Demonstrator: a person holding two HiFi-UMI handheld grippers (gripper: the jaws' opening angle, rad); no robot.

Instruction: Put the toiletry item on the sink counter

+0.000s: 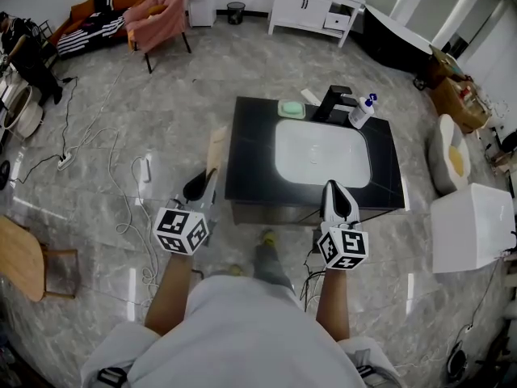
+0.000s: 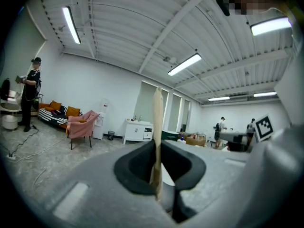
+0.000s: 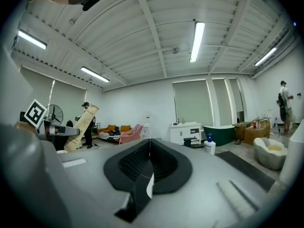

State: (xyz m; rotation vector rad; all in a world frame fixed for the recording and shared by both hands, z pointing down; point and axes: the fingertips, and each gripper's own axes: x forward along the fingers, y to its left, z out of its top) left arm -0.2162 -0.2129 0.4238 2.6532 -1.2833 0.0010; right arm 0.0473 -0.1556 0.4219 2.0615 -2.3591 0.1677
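Left hand-held gripper [image 1: 202,186]: my jaws are pinching the lower end of a flat beige toiletry tube [image 1: 216,148]. In the left gripper view the tube [image 2: 157,127] stands edge-on and upright between the pads of the hand-held gripper [image 2: 156,170]. The right gripper view shows its broad printed face [image 3: 80,127], tilted slightly.

Location of the tube: not on the desk [image 1: 250,136]. In the head view it sits over the floor, just beside the desk's left edge and near its front-left corner.

Right hand-held gripper [image 1: 338,196]: jaws pressed together with nothing between them, confirmed in its own view [image 3: 150,151]. In the head view it sits at the desk's front edge, on the right half, in front of the basin [image 1: 321,153].

Desk contents, all along the back edge behind the white basin:
- Green soap dish [image 1: 292,109], at the left.
- Black faucet [image 1: 331,102], in the centre.
- White pump bottle with a blue top [image 1: 363,111], at the right, just beside the faucet.

Both of my forearms extend forward from the bottom of the head view.
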